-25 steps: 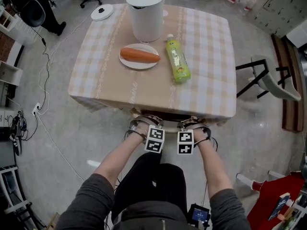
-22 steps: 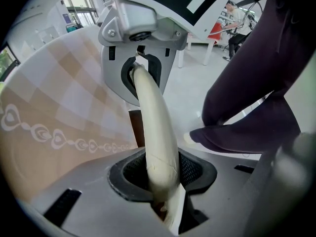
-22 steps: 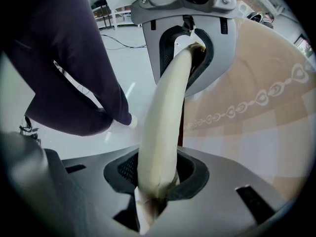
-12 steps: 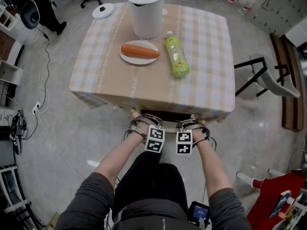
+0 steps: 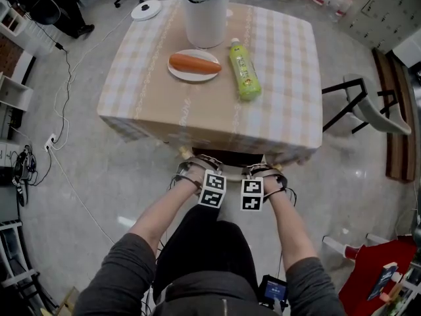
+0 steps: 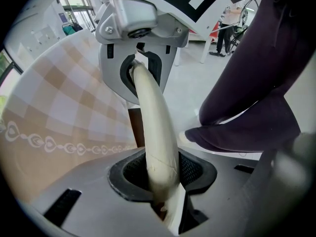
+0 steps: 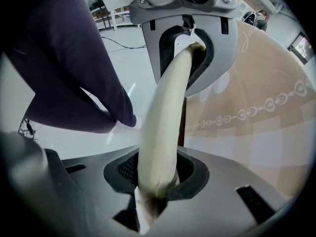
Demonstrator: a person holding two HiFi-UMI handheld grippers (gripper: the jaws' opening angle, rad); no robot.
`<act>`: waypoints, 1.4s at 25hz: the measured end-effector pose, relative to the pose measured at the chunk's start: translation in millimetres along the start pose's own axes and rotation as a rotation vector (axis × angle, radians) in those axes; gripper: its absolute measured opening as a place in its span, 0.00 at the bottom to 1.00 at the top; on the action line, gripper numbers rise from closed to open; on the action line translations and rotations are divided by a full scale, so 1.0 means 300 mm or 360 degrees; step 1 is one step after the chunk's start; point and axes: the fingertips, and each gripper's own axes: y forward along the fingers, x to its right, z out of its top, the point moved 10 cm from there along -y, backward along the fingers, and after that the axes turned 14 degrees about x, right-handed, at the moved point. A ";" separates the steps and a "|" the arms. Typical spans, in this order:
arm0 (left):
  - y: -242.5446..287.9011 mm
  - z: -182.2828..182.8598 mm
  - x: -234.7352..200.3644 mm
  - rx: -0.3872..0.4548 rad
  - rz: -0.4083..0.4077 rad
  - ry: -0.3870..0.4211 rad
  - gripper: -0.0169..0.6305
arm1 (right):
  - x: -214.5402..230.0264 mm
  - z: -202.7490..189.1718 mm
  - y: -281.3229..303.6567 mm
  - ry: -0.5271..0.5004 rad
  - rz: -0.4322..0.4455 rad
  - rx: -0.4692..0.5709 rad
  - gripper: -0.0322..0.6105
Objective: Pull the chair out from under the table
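The chair (image 5: 225, 158) stands tucked under the near edge of the table (image 5: 151, 120), which wears a checked cloth; only its dark seat strip and cream top rail show. My left gripper (image 5: 195, 170) is shut on the left part of that rail and my right gripper (image 5: 264, 172) on the right part, both pointing down. In the left gripper view the cream rail (image 6: 154, 127) runs between the jaws of the left gripper (image 6: 150, 117), which clamp it. In the right gripper view the rail (image 7: 165, 127) lies clamped the same way in the right gripper (image 7: 168, 117). The chair's legs are hidden.
On the table stand a white tub (image 5: 204, 4), a plate (image 5: 193, 65) with an orange sausage-like item, a lying green bottle (image 5: 244, 71) and a white lid (image 5: 145, 8). A second chair (image 5: 368, 110) stands to the right. Cables (image 5: 62, 104) trail on the floor at left. The person's legs are right behind the chair.
The table has slid up the head view while both grippers keep their hold; the rail and grippers have come slightly toward the person, away from the table edge.
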 end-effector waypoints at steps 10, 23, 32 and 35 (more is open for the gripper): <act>0.006 0.020 0.052 -0.0031 -0.0004 0.0008 0.23 | -0.054 0.019 0.001 0.0016 0.0006 0.0011 0.21; 0.017 0.070 0.161 -0.0073 -0.0007 0.0005 0.23 | -0.172 0.047 0.001 0.0022 -0.0003 0.0004 0.21; 0.022 0.105 0.246 -0.0095 -0.0016 0.0003 0.23 | -0.260 0.073 -0.002 0.0027 0.0001 -0.0004 0.21; 0.022 0.116 0.276 -0.0101 -0.0016 0.0004 0.23 | -0.290 0.086 -0.004 0.0028 0.0006 -0.0003 0.21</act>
